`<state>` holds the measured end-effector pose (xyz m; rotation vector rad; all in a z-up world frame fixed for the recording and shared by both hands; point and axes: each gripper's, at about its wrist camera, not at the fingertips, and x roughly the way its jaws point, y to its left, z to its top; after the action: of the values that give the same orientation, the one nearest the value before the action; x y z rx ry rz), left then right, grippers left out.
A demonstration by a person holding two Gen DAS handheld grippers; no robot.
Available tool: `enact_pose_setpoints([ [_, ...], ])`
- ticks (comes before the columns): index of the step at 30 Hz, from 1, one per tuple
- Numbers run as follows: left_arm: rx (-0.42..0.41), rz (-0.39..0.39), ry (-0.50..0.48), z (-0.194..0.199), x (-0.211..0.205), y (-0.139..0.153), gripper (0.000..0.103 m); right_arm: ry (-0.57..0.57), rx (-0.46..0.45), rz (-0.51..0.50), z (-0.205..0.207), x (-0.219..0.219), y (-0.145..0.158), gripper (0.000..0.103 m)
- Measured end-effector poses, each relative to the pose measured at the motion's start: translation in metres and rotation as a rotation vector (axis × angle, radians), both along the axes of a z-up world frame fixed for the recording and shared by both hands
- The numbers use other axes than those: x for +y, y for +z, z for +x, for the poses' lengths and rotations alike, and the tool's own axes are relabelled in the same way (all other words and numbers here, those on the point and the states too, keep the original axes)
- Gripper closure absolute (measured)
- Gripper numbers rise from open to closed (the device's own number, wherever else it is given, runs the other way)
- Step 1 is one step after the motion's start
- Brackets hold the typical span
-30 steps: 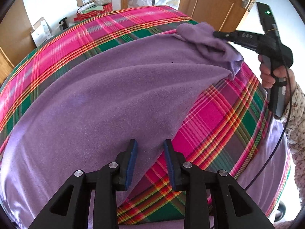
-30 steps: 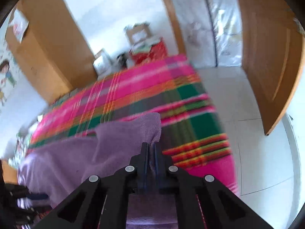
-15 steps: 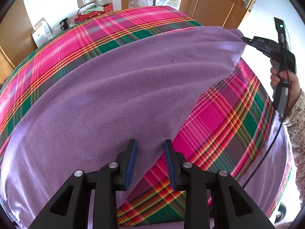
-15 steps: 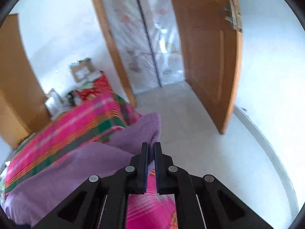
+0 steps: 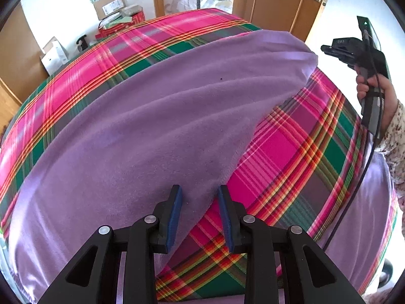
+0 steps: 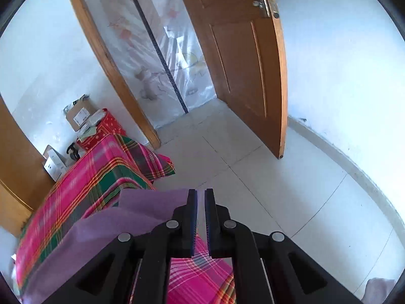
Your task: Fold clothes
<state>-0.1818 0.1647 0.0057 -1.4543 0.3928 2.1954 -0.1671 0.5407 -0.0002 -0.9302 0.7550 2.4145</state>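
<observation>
A purple fleece cloth lies spread slantwise over the plaid bed cover. My left gripper hangs open just above the cloth's near edge, and its blue pads stand apart without pressing on the fabric. My right gripper, held by a hand in a flowered sleeve, is past the bed's right side, a short way off the cloth's far corner. In the right wrist view the right gripper is shut with only floor showing through the slit. The cloth lies to its left.
Cardboard boxes and a red box stand beyond the bed's far edge. A wooden door stands ajar over pale floor tiles. A wooden cabinet is at the left. A black cable hangs from the right gripper.
The right gripper drew the bunched far corner out to the right, so the cloth flattened. The corner then left its jaws and the gripper moved clear. The left gripper stayed put.
</observation>
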Motion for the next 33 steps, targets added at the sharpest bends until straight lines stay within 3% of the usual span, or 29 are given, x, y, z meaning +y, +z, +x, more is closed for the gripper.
enact_pose_setpoints([
  [6,0.019,-0.002,-0.008,-0.002,0.005,-0.003,0.069,0.108,0.05,-0.045,-0.013,-0.004,-0.001,0.091],
  [8,0.022,0.0,-0.011,0.002,0.005,-0.002,0.069,0.161,0.052,-0.073,-0.027,-0.009,-0.001,0.07],
  [10,0.024,0.0,-0.012,0.003,0.005,-0.003,0.069,0.209,0.051,-0.081,-0.041,-0.017,-0.001,0.063],
  [13,0.022,0.007,-0.01,0.002,0.005,-0.003,0.068,0.257,0.022,-0.094,-0.065,-0.027,-0.001,0.06],
  [18,0.027,0.018,-0.012,0.003,0.004,-0.003,0.068,0.25,-0.105,-0.068,-0.093,-0.038,-0.012,0.061],
  [21,0.029,0.018,-0.012,0.003,0.004,-0.003,0.068,0.259,-0.097,-0.056,-0.089,-0.043,-0.014,0.084],
  [22,0.03,0.017,-0.011,0.003,0.005,-0.003,0.068,0.252,-0.104,-0.029,-0.089,-0.045,-0.014,0.098],
  [29,0.036,0.027,-0.016,0.003,0.003,-0.003,0.068,0.148,-0.051,-0.01,-0.082,-0.028,-0.002,0.101],
  [33,0.036,0.031,-0.018,0.003,0.003,-0.003,0.068,0.05,-0.064,-0.006,-0.089,-0.01,-0.004,0.103],
])
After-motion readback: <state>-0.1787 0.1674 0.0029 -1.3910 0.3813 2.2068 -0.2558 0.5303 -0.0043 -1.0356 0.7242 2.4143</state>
